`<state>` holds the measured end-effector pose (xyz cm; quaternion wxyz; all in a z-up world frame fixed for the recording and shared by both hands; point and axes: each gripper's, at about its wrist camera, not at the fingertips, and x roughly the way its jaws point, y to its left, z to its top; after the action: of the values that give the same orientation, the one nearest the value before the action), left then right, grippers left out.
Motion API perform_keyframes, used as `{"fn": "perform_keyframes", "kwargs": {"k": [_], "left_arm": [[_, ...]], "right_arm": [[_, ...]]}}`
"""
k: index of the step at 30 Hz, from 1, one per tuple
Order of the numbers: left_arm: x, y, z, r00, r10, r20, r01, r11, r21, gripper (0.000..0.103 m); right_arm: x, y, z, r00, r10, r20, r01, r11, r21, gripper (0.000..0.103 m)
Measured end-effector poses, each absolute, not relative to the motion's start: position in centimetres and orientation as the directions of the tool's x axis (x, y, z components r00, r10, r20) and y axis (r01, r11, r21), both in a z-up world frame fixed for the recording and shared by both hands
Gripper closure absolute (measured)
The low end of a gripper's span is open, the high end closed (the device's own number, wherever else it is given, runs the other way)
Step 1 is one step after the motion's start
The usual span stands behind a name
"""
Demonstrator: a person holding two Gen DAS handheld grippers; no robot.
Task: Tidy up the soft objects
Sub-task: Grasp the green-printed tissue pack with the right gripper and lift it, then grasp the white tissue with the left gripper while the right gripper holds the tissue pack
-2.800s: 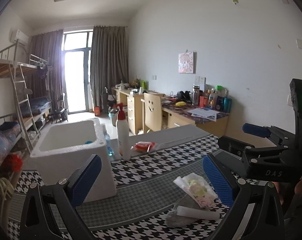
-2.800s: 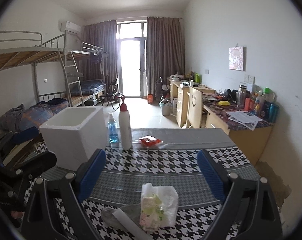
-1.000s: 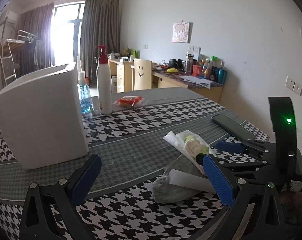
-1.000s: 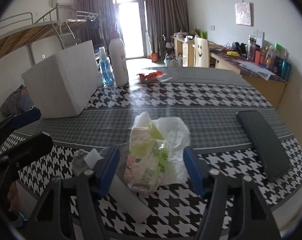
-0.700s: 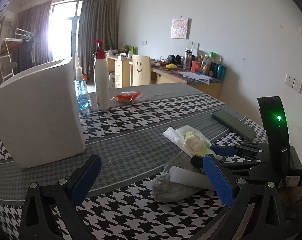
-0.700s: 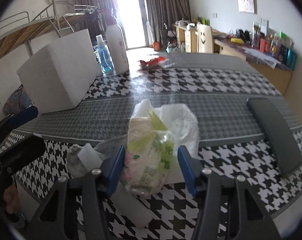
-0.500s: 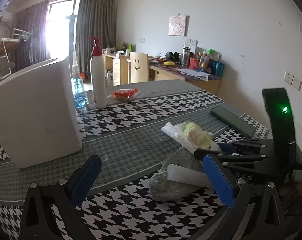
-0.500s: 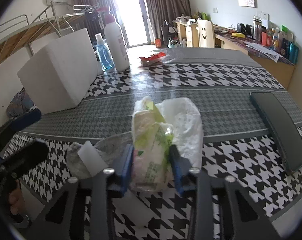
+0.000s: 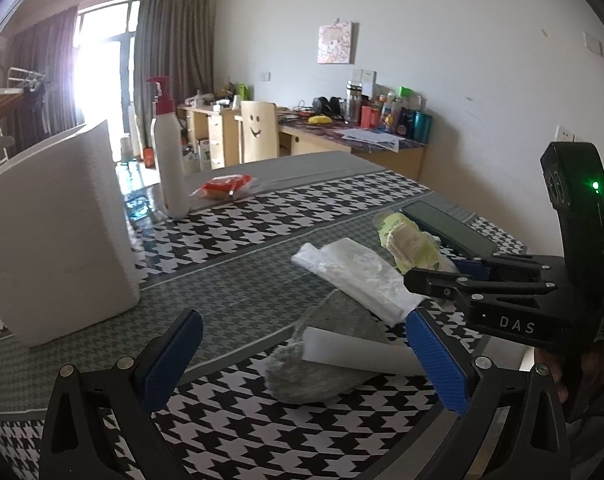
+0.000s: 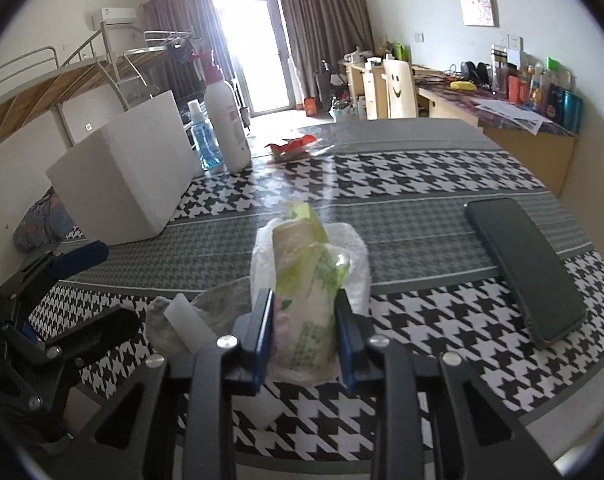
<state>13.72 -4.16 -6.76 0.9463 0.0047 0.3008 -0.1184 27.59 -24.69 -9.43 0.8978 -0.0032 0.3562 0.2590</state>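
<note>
A green-and-white soft tissue pack in a thin clear bag sits squeezed between the blue pads of my right gripper, which is shut on it just above the houndstooth tablecloth. In the left wrist view the pack pokes out of the right gripper, and the white bag trails off to the left. Under it lie a grey cloth lump and a white roll. My left gripper stands open and empty, just short of the lump.
A white foam box stands at the left. Behind it are a white pump bottle, a blue bottle and a red packet. A dark phone lies at the right near the table edge.
The right gripper's jaws closed from wide apart onto the tissue pack, which now stands a little raised and tilted. The left gripper stayed open and hardly moved.
</note>
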Motion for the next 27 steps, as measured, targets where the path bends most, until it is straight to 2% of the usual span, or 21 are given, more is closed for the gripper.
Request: {"fn": "perform_keyframes", "kwargs": {"k": [6,9,13,17,27], "left_arm": [[13.9,-5.1,-7.1,0.777,-0.25,-0.578,0.264,0.963,-0.063,0.001],[14.2,-5.4,-7.3,0.761,-0.276,-0.588,0.285,0.955,-0.079,0.009],[14.7,-5.9,-7.9,0.726,-0.294,-0.621,0.301,0.949,-0.098,0.026],[14.6,-6.2,-8.1,0.722,-0.282,-0.632,0.295,0.951,-0.087,0.036],[12.8,-8.5,-8.4,0.682,-0.323,-0.657,0.397,0.917,-0.038,0.036]], "right_arm": [[27.4,-25.2,-9.7,0.621,0.443,-0.646,-0.451,0.877,0.168,0.07],[27.2,-25.7,-9.8,0.627,0.437,-0.645,-0.443,0.881,0.167,0.07],[27.1,-26.4,-10.0,0.63,0.428,-0.648,-0.428,0.888,0.17,0.07],[27.0,-26.8,-10.2,0.632,0.422,-0.65,-0.417,0.892,0.174,0.07],[26.6,-27.5,-10.4,0.64,0.423,-0.642,-0.41,0.894,0.18,0.07]]}}
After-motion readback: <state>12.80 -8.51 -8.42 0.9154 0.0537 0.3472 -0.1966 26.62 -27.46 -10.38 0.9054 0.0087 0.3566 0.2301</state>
